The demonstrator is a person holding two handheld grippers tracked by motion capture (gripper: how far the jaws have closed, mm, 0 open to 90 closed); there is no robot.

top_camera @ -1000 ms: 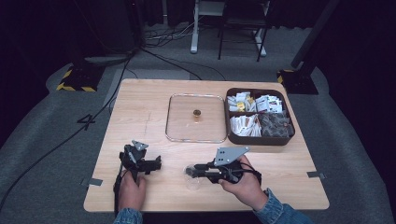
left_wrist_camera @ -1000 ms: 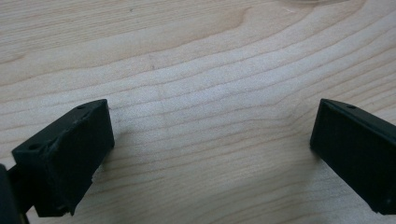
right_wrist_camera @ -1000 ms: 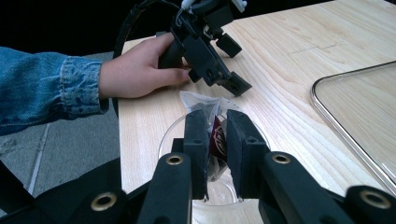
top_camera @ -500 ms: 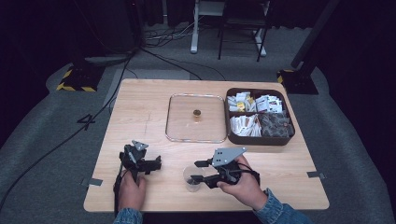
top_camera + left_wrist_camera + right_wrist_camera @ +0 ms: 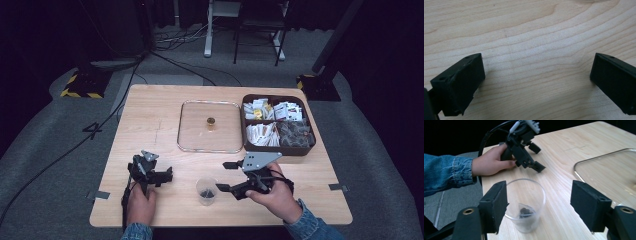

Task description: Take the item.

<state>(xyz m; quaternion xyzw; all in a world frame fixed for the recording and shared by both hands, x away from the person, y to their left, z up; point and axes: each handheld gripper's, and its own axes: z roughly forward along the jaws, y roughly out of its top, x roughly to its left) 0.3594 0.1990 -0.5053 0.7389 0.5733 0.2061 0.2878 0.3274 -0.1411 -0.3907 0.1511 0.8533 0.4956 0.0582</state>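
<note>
dark lab: wooden table [image 5: 150,115], floor cables [image 5: 65,150], hazard-striped stand base [image 5: 80,92]

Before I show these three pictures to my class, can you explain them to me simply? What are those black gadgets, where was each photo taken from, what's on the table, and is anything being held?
A person sits at a wooden table and holds a hand tool in each hand. Each tool is a gripper with two black jaws. The wide picture comes from a camera above the table: the left gripper is at the left, the right gripper at the right. The other two pictures come from small cameras riding on the grippers, looking along their jaws.

On the table lie a clear plastic cup with something small and dark in it, a clear lid with a small knob, and a brown box of packets.

Both grippers are open and hold nothing. The cup stands in front of the right gripper's jaws, closer to one jaw.
</note>
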